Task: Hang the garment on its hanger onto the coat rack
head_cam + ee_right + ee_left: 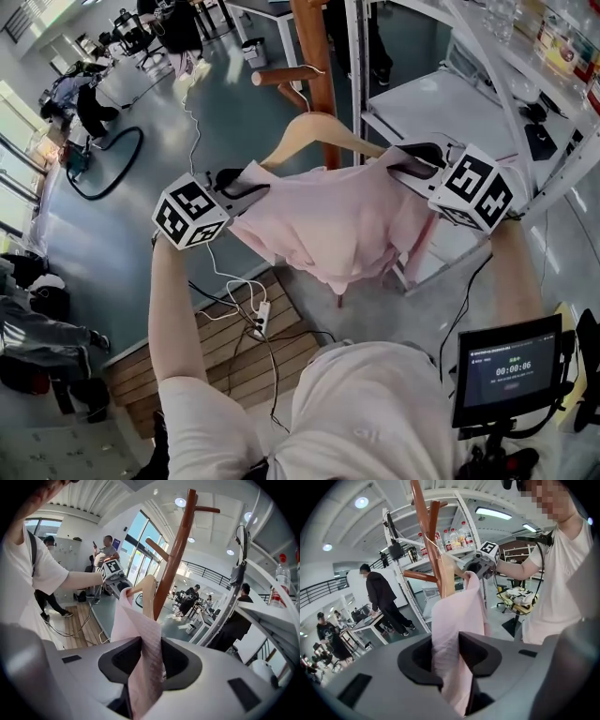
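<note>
Two grippers at a pale pink garment (pixel 328 220) on a wooden hanger (pixel 314 127): right gripper (pixel 412 157) clamped, left gripper (pixel 246 180) parted around fabric; brown wooden coat rack (pixel 314 47) beyond, grey-blue floor (pixel 141 234) below.

Bright, even indoor light, round ceiling lamps (pixel 361 502) and a strip light (pixel 493 513) glowing, tall windows (pixel 143 541) very bright, pink garment (pixel 328 225) softly lit, faint shadows, gripper views fisheye-bent with black corners, nearest foreground slightly soft

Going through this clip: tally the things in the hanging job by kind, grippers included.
pink garment: 1
wooden hanger: 1
coat rack: 1
grippers: 2 (left gripper, right gripper)
Total: 5
</note>
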The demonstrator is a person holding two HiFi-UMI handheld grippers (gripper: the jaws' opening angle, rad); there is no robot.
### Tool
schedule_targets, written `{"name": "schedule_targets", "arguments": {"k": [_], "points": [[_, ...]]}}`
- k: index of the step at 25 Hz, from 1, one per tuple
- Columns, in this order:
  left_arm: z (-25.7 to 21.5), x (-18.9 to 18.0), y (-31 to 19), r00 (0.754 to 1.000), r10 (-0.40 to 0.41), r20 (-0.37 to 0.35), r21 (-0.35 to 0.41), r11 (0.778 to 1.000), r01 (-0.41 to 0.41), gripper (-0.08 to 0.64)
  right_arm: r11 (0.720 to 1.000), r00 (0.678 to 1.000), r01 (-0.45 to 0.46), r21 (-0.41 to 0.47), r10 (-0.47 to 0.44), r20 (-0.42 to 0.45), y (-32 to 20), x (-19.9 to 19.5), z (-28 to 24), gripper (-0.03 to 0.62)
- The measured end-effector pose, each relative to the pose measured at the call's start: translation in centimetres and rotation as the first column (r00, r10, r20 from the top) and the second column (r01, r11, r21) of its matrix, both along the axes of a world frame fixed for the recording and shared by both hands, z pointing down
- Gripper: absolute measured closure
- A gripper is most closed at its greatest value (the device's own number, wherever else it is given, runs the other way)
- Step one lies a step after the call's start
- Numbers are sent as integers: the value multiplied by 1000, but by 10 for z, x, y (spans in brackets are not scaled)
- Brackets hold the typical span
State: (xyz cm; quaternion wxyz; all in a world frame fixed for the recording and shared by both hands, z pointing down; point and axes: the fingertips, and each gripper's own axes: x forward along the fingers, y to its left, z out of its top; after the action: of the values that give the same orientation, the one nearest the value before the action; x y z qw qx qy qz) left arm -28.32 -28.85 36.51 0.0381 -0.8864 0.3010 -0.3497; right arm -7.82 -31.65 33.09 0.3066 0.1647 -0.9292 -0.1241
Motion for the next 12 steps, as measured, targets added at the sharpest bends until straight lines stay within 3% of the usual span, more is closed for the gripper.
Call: {"name": "schedule_targets", "arguments": {"k": [7,10,12], "points": [[-30,-8,34,990,-142,-4,101,985,142,439,997,990,-22,78,11,139,-3,39,-52,483],[-64,-8,60,968,-222,-114,176,955,240,440,988,980,2,154,-33,198,17,44,-74,485],[-87,-3,80,933,-263,-246,212,924,317,441,983,970,25,184,-68,232,33,40,-77,485]]}}
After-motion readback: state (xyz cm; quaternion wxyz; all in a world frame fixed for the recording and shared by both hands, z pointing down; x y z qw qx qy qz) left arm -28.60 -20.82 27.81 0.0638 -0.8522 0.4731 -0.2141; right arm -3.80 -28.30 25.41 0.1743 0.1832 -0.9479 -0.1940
